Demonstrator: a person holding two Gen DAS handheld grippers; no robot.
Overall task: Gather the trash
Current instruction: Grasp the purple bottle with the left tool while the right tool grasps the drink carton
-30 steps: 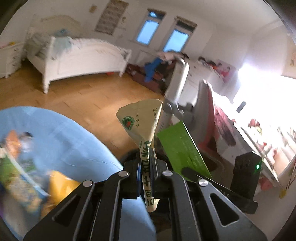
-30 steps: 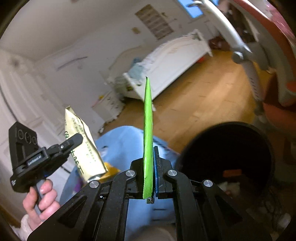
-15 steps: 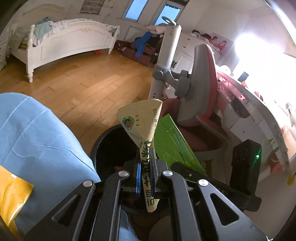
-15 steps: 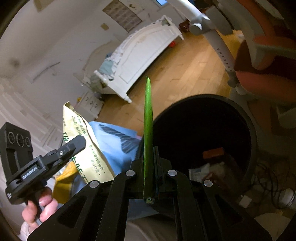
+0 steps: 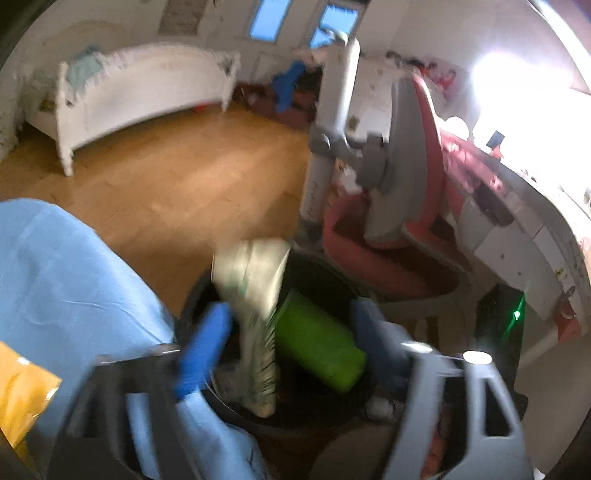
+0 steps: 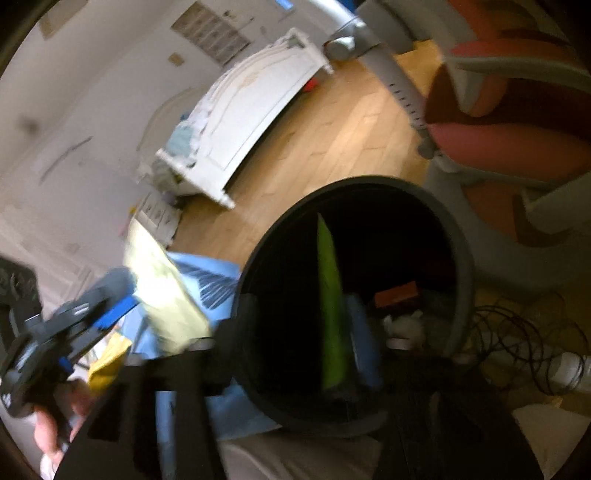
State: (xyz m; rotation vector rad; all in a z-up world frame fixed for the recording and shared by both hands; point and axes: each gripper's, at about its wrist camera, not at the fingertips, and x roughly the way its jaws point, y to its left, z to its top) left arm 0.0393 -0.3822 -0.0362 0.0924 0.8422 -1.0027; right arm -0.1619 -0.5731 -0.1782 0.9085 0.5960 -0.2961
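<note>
While both grippers' jaws just opened, pale wrapper (image 5: 255,306) and green packet (image 6: 330,306) loose over black bin (image 6: 463,266) rim.

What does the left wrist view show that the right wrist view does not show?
Only the left wrist view shows the windows and the bright desk.

Only the right wrist view shows the black cables on the floor, the orange piece inside the bin, and the hand holding the left gripper.

Both show the black bin, the green wrapper, the pale wrapper, the white bed and the red chair.
</note>
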